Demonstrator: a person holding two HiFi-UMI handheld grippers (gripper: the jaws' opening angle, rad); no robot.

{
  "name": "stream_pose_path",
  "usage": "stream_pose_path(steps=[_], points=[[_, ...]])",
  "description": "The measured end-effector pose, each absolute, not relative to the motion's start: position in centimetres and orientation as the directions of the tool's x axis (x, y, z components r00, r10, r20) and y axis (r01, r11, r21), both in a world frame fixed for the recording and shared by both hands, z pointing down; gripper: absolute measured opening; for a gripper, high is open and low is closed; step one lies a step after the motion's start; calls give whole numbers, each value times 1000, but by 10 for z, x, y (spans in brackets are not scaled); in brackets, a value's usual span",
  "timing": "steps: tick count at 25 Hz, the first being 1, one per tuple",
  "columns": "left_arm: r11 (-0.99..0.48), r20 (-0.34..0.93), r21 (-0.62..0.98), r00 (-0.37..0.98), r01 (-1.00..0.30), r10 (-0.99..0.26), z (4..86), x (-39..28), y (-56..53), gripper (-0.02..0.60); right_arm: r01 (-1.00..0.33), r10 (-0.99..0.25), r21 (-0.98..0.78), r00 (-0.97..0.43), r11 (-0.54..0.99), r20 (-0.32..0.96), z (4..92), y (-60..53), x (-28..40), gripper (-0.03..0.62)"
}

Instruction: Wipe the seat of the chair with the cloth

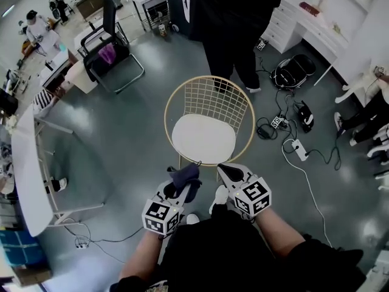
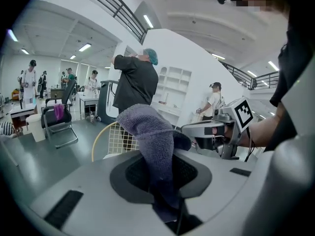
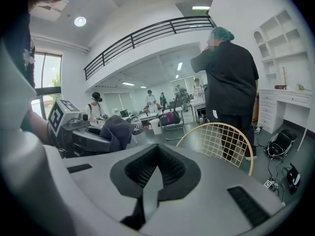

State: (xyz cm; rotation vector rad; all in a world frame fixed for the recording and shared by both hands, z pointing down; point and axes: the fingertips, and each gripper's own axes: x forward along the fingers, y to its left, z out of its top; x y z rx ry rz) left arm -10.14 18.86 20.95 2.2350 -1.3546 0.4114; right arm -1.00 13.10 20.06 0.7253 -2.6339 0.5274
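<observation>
The chair, with a gold wire back (image 1: 209, 102) and a round white seat (image 1: 203, 137), stands just ahead of both grippers. My left gripper (image 1: 182, 186) is shut on a dark purple-grey cloth (image 1: 184, 176), held near the seat's front edge. In the left gripper view the cloth (image 2: 150, 136) stands up out of the closed jaws of the left gripper (image 2: 162, 181), with the chair back (image 2: 110, 136) behind it. My right gripper (image 1: 231, 174) hovers beside it, shut and empty. Seen from the right gripper (image 3: 155, 167), the chair back (image 3: 221, 141) lies ahead to the right.
A person in black (image 1: 234, 17) stands right behind the chair. A power strip and cables (image 1: 298, 148) and a dark bag (image 1: 292, 72) lie on the floor to the right. A black office chair (image 1: 109, 47) and a white table (image 1: 27, 163) are to the left.
</observation>
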Motion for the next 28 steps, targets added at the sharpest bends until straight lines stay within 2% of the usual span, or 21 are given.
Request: stream_pose_path(steps=[15, 28], points=[[-479, 448, 268, 548, -836, -706, 196, -122, 316, 92, -636, -500, -240, -744, 734, 443, 193, 280, -28, 12], [-513, 444, 298, 593, -805, -672, 204, -123, 335, 94, -648, -500, -220, -724, 729, 475, 196, 303, -30, 12]])
